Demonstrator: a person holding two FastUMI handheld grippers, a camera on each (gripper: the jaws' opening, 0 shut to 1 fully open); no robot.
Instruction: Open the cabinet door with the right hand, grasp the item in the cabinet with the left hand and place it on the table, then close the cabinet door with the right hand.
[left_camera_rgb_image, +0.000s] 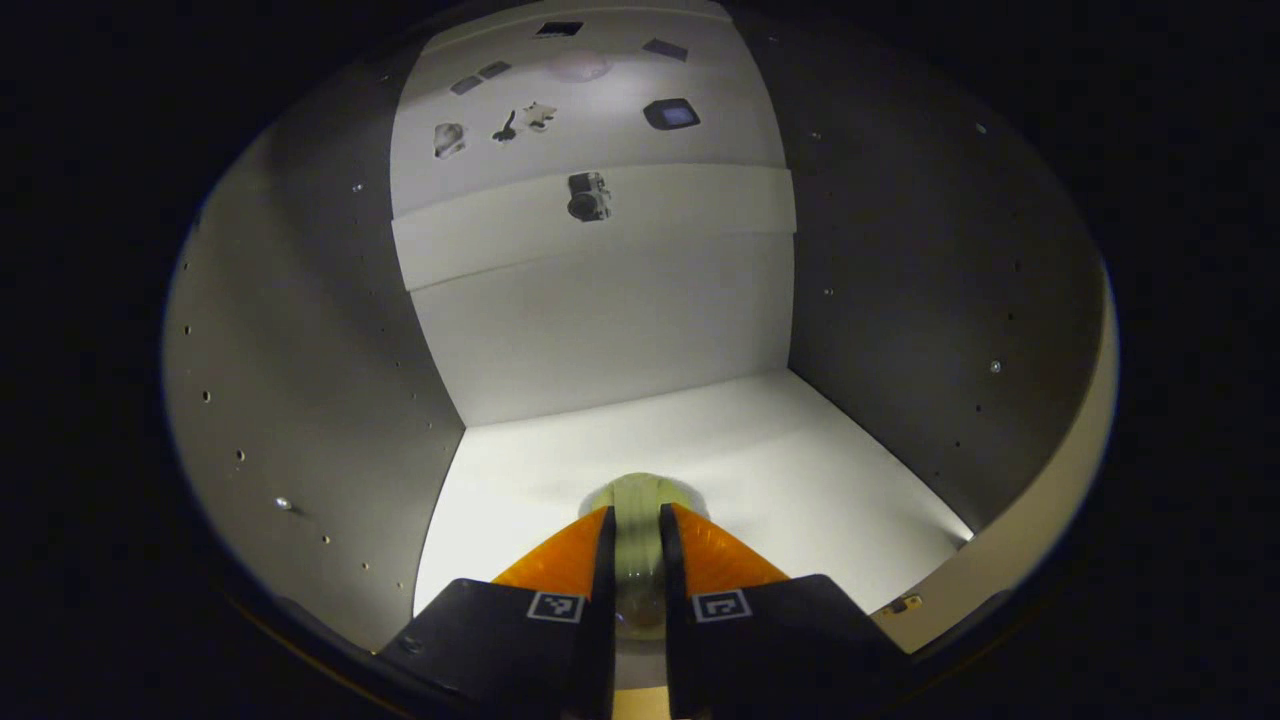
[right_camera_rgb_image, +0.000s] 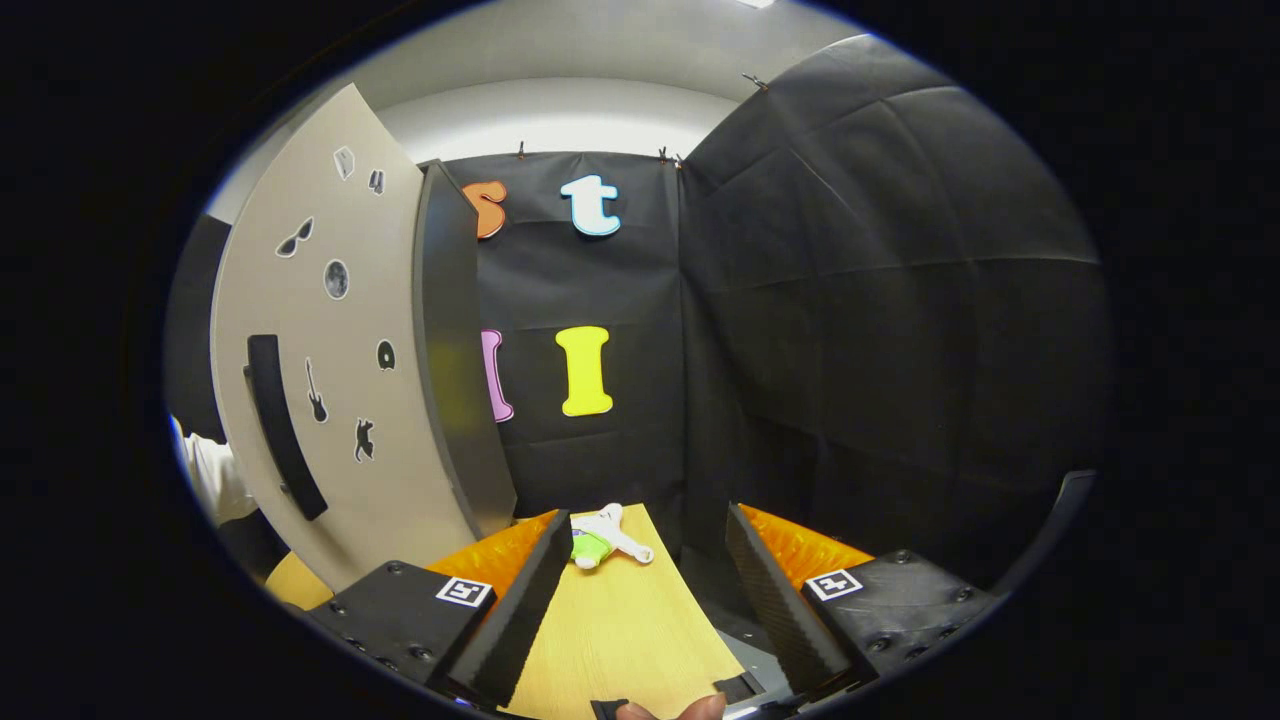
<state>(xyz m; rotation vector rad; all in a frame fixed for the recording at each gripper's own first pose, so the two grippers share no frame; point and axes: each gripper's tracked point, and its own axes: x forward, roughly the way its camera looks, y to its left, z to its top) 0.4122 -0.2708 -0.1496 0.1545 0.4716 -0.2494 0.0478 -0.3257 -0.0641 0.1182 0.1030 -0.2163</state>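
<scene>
In the left gripper view I look into the cabinet (left_camera_rgb_image: 300, 350), with grey side walls and a white floor. My left gripper (left_camera_rgb_image: 636, 515) is shut on a pale greenish round item (left_camera_rgb_image: 640, 488) that sits low over the cabinet floor; its lower part is hidden between the fingers. In the right gripper view the cabinet door (right_camera_rgb_image: 390, 460) stands open at the left, with a black handle (right_camera_rgb_image: 285, 425) and small stickers on it. My right gripper (right_camera_rgb_image: 648, 520) is open over the wooden table (right_camera_rgb_image: 620, 630), to the right of the door and apart from the handle.
A small white and green toy (right_camera_rgb_image: 600, 540) lies on the table's far end. A white sleeve (right_camera_rgb_image: 210, 475) shows left of the door. The cabinet's back wall (left_camera_rgb_image: 600, 320) carries stickers. Black cloth walls close the booth behind and to the right.
</scene>
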